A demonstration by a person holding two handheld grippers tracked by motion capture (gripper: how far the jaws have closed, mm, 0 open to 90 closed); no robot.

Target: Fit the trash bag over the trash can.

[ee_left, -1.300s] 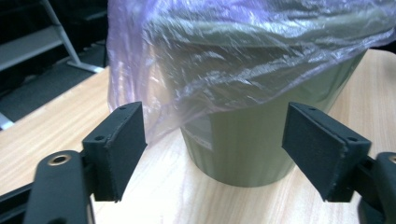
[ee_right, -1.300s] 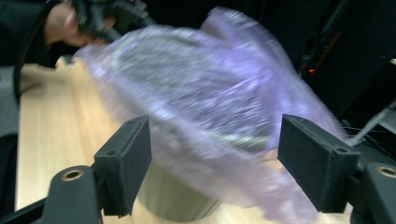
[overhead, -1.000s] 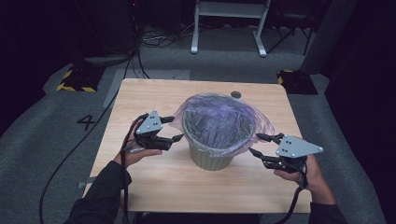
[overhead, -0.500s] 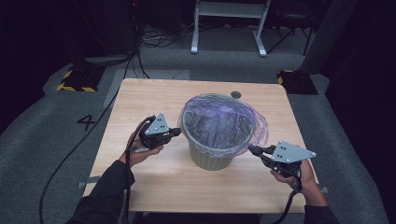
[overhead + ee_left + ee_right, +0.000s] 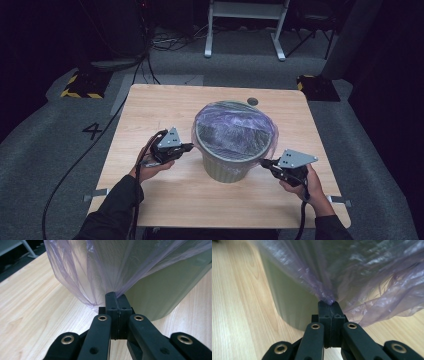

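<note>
Bin liner [image 5: 235,129]: thin purple plastic bag, set inside the bin and folded out over its rim; loose film hangs down the outside on both sides.
Bin [image 5: 227,167]: pale green, round, upright, standing near the middle of the desk [image 5: 150,115].
Left gripper [image 5: 186,147]: just beside the bin's left side, below its rim, held in the person's left hand [image 5: 150,167].
Left gripper state: jaws pressed together on a gathered fold of the bin liner; in the left gripper view the film [image 5: 100,272] fans up from the closed tips, with the bin wall [image 5: 165,290] right behind.
Right gripper [image 5: 265,163]: just beside the bin's right side, lower on its wall, held in the right hand [image 5: 307,182].
Right gripper state: jaws pinched tight on a bunched fold of the bin liner [image 5: 352,272]; the bin wall [image 5: 292,305] sits behind and to one side.
Liner between grippers: stretched across the bin mouth.
Grommet hole [image 5: 252,101]: in the desk, beyond the bin.
</note>
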